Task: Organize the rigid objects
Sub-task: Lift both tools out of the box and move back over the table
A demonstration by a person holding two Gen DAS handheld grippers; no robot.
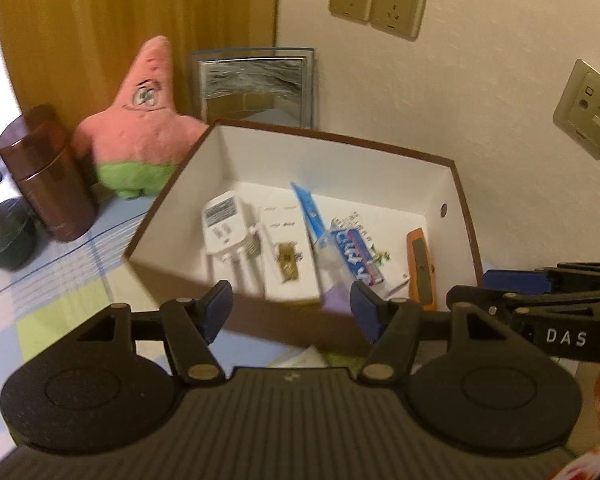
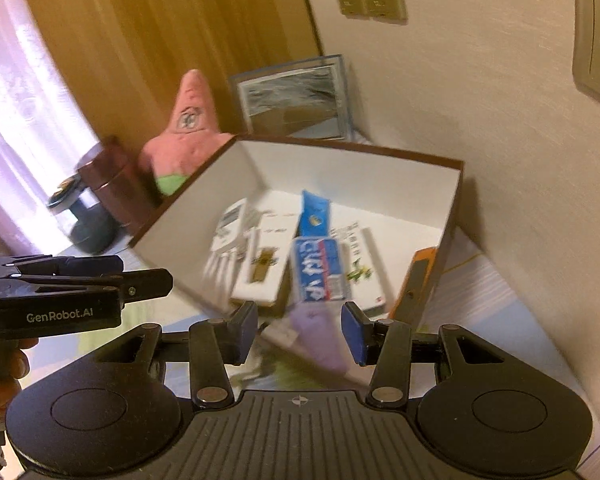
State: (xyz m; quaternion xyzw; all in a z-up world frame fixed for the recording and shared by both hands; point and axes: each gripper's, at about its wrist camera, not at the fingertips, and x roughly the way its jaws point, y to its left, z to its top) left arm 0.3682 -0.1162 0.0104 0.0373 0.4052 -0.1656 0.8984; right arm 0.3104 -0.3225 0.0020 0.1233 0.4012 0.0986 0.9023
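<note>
Left gripper [image 1: 291,309] jaws wide, holding nothing, right gripper [image 2: 299,331] jaws wide, empty, both hovering just before brown box [image 1: 458,184], toothpaste box [image 1: 358,254], charger [image 1: 224,226], orange cutter [image 1: 420,266] lying inside

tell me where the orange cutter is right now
The orange cutter lies inside the box, against its right wall, right of the toothpaste. In the right wrist view too it sits at that right wall.
</note>
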